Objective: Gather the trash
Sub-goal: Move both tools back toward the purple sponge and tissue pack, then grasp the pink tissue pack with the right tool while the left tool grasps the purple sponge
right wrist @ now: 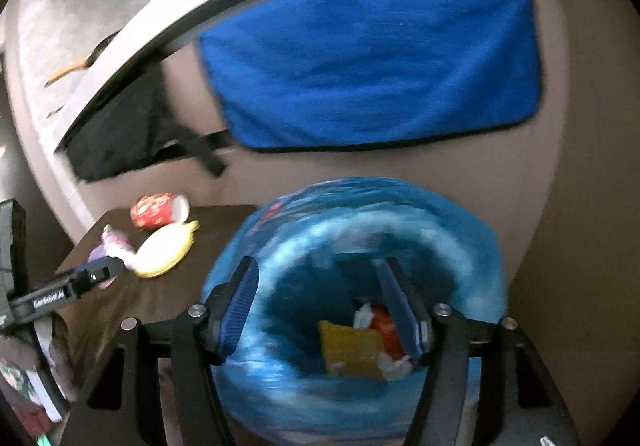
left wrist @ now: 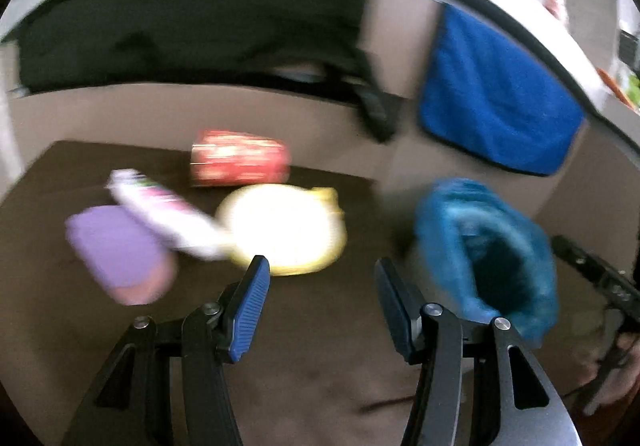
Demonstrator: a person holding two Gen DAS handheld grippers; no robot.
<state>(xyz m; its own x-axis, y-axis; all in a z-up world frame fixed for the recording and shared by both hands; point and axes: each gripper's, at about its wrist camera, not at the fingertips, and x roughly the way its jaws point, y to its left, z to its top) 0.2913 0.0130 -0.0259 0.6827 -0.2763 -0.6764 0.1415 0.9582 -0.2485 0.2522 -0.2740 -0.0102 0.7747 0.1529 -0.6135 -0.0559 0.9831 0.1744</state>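
Bin [right wrist: 360,230], lined with a blue bag, is standing upright at the right end of the dark surface [right wrist: 132,302], mouth facing up. Lying inside at the bottom: a yellow pack [right wrist: 352,350], a red scrap [right wrist: 386,322] and white crumpled bits [right wrist: 362,316]. No writing on them is legible.

Right gripper [right wrist: 320,310] is hovering over the bin mouth, jaws standing apart with nothing between them, pointing down into the opening.

Trash is lying on the surface to the bin's left. Red cup [left wrist: 240,162] is lying on its side, long axis running left-right in the left wrist view, open end facing right in the right wrist view; its white print is too blurred to read. Yellow lid [left wrist: 284,228] is lying flat just in front of the cup. White tube [left wrist: 164,212] is lying diagonally, one end touching the lid's left edge; its label is unreadable. Purple item [left wrist: 116,250] is sitting beside the tube, overlapped by it.

Left gripper [left wrist: 320,298] is hanging above the surface, near the lid, jaws apart and empty. White lettering along its body is unreadable in the right wrist view.

Blue towel [right wrist: 368,62] is hanging on the beige wall behind the bin. Black fabric [left wrist: 192,26] is hanging to the towel's left.
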